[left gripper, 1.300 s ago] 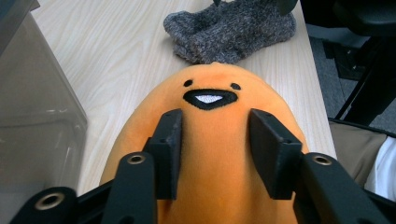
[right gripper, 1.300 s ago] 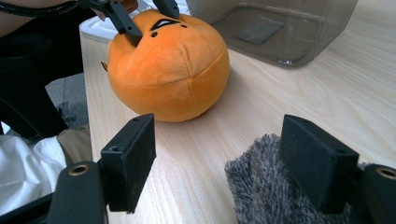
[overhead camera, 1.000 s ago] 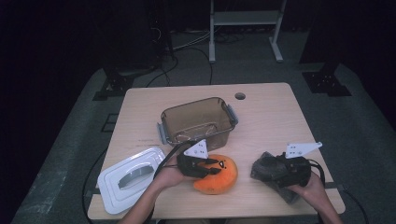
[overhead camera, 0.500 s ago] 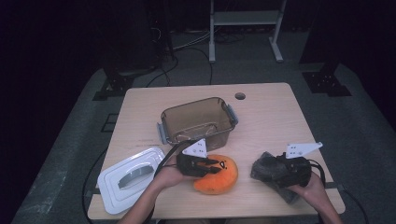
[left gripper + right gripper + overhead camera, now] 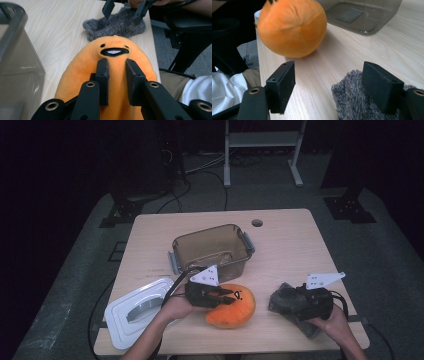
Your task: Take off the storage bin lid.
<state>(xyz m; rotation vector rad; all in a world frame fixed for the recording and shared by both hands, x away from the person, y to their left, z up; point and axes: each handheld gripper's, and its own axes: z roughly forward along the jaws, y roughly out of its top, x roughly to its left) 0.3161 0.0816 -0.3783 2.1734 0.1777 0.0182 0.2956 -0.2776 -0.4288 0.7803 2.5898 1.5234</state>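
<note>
Plush (image 5: 231, 306), orange with a small face, sits near the tabletop's front edge, just in front of the clear bin (image 5: 211, 248). Left gripper (image 5: 226, 295) has just been closing and pinches its fabric. Right gripper (image 5: 280, 301) stands wide over a grey sock (image 5: 357, 100) toward the front right corner, gripping nothing.

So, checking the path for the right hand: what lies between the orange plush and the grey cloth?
Bare tabletop, seen in the right gripper view, between plush and cloth.
</note>
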